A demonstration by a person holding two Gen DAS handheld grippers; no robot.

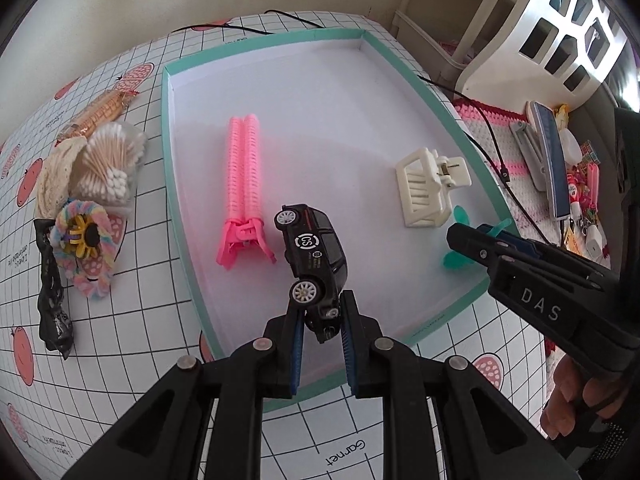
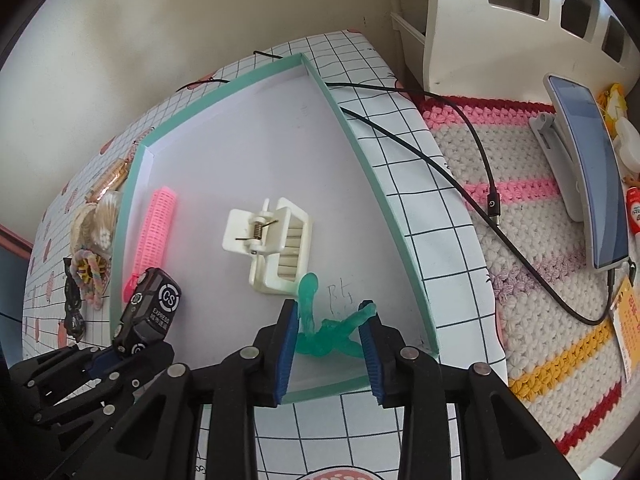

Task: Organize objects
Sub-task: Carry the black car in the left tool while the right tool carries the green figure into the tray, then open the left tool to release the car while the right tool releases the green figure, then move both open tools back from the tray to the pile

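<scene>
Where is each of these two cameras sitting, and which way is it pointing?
Left wrist view: sits on the left claw, looking steeply down its fingers at the black toy car it grips over the teal-rimmed tray; the right claw and some fingers show.
Right wrist view: sits on the right claw, looking down at the green figure lying in the tray; the left claw shows.
Both share the tray, car, pink roller and white clip.

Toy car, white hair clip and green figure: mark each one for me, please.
toy car [image 1: 316,246], left wrist view, on its black roof.
white hair clip [image 2: 272,240], right wrist view, on its body beside the spring.
green figure [image 2: 326,334], right wrist view, on its torso.
</scene>
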